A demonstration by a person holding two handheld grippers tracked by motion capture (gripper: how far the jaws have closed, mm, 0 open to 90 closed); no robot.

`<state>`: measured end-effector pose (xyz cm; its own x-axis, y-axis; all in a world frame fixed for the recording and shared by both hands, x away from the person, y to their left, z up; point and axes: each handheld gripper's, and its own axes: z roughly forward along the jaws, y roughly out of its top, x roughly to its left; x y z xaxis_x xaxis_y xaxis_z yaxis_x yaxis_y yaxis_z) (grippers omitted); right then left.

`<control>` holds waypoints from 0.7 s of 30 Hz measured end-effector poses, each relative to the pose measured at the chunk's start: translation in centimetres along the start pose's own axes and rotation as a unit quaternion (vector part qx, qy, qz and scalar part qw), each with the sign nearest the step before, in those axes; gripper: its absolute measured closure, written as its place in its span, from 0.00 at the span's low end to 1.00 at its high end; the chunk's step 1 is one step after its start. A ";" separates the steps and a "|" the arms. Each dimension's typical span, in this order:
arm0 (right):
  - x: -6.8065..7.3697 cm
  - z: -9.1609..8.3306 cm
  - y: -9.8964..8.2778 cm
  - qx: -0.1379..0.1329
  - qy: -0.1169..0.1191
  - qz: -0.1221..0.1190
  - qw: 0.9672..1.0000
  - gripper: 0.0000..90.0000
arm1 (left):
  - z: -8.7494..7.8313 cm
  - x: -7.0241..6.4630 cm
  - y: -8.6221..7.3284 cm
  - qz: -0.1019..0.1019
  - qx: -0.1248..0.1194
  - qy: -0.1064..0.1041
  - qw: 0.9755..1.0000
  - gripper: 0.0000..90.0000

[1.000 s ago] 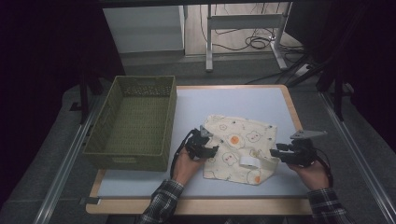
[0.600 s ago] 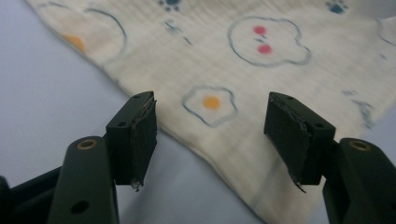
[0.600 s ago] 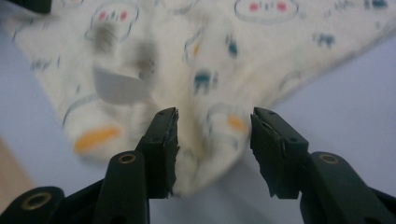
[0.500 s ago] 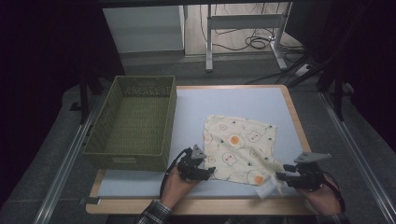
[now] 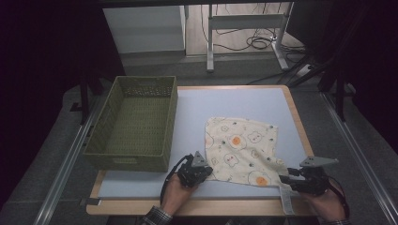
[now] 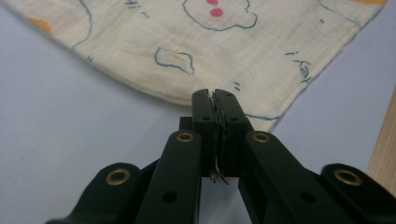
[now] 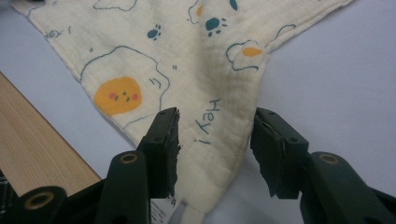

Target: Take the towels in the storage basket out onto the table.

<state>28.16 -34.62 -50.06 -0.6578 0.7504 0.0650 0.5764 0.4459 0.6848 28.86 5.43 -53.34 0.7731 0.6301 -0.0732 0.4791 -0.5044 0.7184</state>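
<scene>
Pale blue table surface (image 5: pixel 244 105) with wooden edging, dark floor beyond. High view: a cream printed cloth (image 5: pixel 241 147) lies spread flat on the near right of the table, beside the empty green basket (image 5: pixel 133 124). Compared with a second ago, both hands have drawn back toward the near edge and the cloth is now pulled out flat. The left gripper (image 5: pixel 196 169) sits at the cloth's near left corner, the right gripper (image 5: pixel 293 180) at its near right corner, next to a white tag.

Left gripper view: the jaws have just been closing — they now stand pressed together on the cloth's hem (image 6: pixel 219 100).

Right gripper view: the jaws stand spread, straddling the corner (image 7: pixel 212 140) without pressing it — so only one corner is secured, and the right grip likely comes next.
</scene>
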 end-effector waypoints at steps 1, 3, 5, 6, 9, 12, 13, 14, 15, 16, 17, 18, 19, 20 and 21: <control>0.0 0.0 0.0 -0.001 0.000 0.000 1.000 0.58 | -0.3 0.1 -0.1 -0.001 0.003 -0.002 1.000 0.98; -0.1 -0.2 -0.1 -0.001 -0.002 0.000 1.000 0.58 | -1.2 0.3 -0.6 -0.005 0.009 -0.003 1.000 0.98; -0.1 -0.4 -0.1 -0.004 -0.004 0.002 1.000 0.58 | -2.0 0.5 -1.2 -0.013 0.016 -0.006 1.000 0.97; -0.2 -0.5 0.0 -0.005 -0.005 0.001 1.000 0.57 | -2.3 0.6 -1.4 -0.015 0.013 -0.004 1.000 0.96; -0.3 -0.4 0.3 -0.008 -0.006 0.002 1.000 0.57 | -2.7 0.9 -1.6 -0.022 0.001 0.004 1.000 0.74; -0.2 -0.1 0.6 -0.012 -0.004 -0.001 1.000 0.57 | -2.4 1.2 -0.8 -0.026 -0.013 0.026 0.999 0.60; -0.2 0.0 0.8 -0.014 -0.004 -0.001 1.000 0.57 | -2.2 1.3 -0.4 -0.027 -0.017 0.027 0.999 0.58; -0.3 0.1 1.0 -0.015 -0.004 -0.003 1.000 0.57 | -2.0 1.5 0.0 -0.028 -0.021 0.026 0.999 0.57; -0.4 0.2 1.3 -0.017 -0.005 -0.002 1.000 0.57 | -1.6 1.6 0.5 -0.028 -0.024 0.028 0.999 0.55; -0.6 0.3 1.5 -0.018 -0.005 -0.002 1.000 0.57 | -1.3 1.7 1.0 -0.026 -0.026 0.031 0.999 0.54; -0.8 0.5 1.8 -0.020 -0.005 0.000 1.000 0.57 | -0.9 1.9 1.5 -0.022 -0.029 0.035 0.999 0.54; -1.0 0.6 2.1 -0.022 -0.005 0.001 1.000 0.57 | -0.4 2.1 2.1 -0.019 -0.033 0.043 0.998 0.53; -1.3 0.9 2.5 -0.024 -0.005 0.001 1.000 0.58 | -0.2 2.4 2.4 -0.019 -0.036 0.044 0.998 0.51; -1.5 1.1 2.7 -0.024 -0.005 0.003 1.000 0.58 | 0.2 2.7 2.9 -0.022 -0.040 0.042 0.998 0.50; -1.8 1.4 3.0 -0.024 -0.006 0.003 1.000 0.58 | 0.5 3.0 3.3 -0.025 -0.044 0.044 0.998 0.49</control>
<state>31.72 -33.94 -49.15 -0.6483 0.7589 0.0613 0.5559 0.4169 0.7191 33.02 5.36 -51.55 0.7084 0.7039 -0.0520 0.4743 -0.4201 0.7737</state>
